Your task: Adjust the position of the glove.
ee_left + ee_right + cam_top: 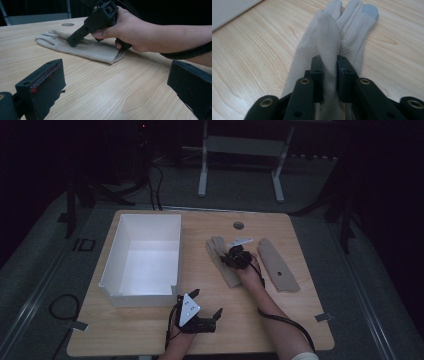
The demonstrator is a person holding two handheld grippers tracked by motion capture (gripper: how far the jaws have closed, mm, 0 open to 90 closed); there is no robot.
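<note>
Two beige gloves lie on the wooden table. The left glove lies flat with fingers pointing away, and my right gripper is shut on a pinched-up fold of it, seen in the right gripper view. In the left gripper view the same right gripper presses down on that glove. The other glove lies to the right, untouched. My left gripper hovers open near the table's front edge, nothing between its jaws.
An open white box stands on the left half of the table. A round cable hole sits near the far edge. Metal table legs stand on the floor beyond. Cables trail from both grippers.
</note>
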